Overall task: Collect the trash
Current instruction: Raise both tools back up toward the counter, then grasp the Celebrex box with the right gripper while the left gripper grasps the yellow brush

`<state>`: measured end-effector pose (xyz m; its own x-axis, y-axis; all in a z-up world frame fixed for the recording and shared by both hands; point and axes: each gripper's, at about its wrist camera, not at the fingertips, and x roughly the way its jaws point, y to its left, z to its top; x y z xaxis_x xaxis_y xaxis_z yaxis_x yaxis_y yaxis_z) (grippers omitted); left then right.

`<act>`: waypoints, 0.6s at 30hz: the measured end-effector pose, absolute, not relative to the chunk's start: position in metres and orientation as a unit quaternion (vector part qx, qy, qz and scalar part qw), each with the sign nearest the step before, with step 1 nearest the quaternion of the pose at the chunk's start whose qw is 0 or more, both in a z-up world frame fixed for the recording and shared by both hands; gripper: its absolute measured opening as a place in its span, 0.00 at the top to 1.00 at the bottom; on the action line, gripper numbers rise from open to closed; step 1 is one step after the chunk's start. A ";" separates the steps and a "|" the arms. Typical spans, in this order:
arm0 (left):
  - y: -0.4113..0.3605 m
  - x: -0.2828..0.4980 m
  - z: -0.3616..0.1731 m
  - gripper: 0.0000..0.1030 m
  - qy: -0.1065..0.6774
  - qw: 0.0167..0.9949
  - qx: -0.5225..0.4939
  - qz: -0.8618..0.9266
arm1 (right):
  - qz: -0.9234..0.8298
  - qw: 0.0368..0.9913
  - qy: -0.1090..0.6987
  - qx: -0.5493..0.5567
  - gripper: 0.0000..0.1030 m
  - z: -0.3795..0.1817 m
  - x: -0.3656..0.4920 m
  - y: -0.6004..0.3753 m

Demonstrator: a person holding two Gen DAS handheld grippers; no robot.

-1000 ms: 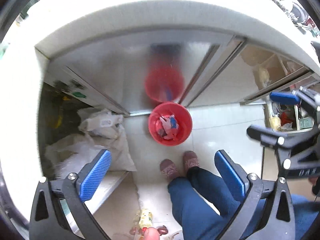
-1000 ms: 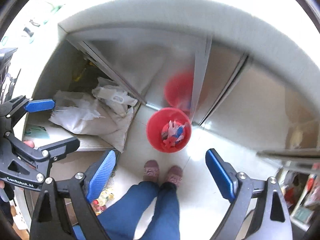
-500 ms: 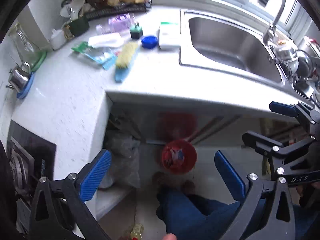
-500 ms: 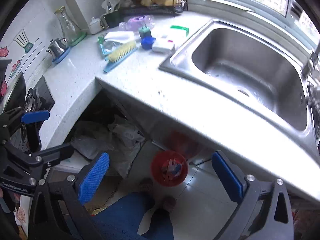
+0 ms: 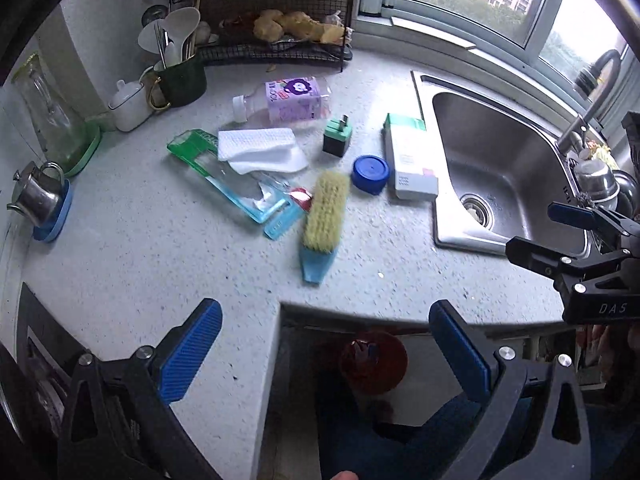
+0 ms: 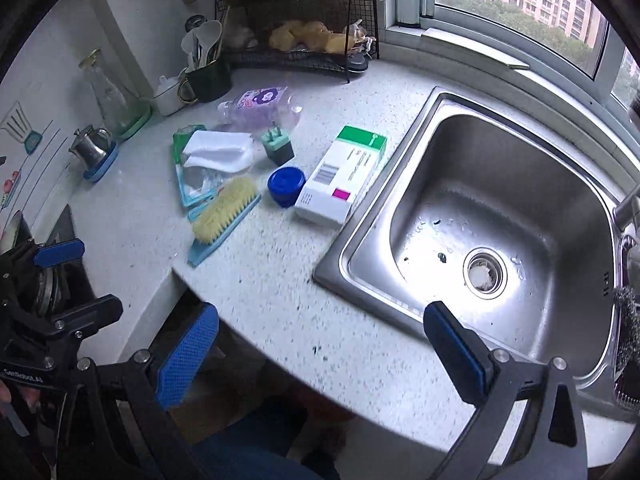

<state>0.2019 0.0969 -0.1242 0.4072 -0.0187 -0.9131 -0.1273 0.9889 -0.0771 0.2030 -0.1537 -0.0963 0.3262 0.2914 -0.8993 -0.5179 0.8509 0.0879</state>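
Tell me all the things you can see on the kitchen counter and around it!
plastic bottle: 1, clear with purple label, lying at the back of the counter
white cloth: 1, on the green packaging
green packaging: 1, clear and green, left of the brush
scrub brush: 1, yellow bristles, blue back, mid counter
blue lid: 1, beside the box
box: 1, white and green, by the sink
plug adapter: 1, green and black
sink: 1, steel
red bin: 1, on the floor
left gripper: blue pads, open
right gripper: blue pads, open
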 end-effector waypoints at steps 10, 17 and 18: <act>0.149 0.270 -0.146 0.00 0.560 0.827 -0.048 -0.001 | 0.177 0.795 0.576 -0.065 0.01 -0.111 0.298 -0.127; 0.165 0.308 -0.178 0.00 0.594 0.800 -0.075 -0.045 | 0.149 0.778 0.606 -0.069 0.02 -0.134 0.340 -0.104; 0.167 0.311 -0.182 0.00 0.598 0.795 -0.086 -0.051 | 0.146 0.777 0.608 -0.070 0.04 -0.136 0.345 -0.101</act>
<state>0.3113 0.1667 -0.1821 0.2785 -0.1843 -0.9426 -0.0206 0.9800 -0.1977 0.3453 -0.1013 -0.1365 0.2172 0.1408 -0.9659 -0.3119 0.9477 0.0680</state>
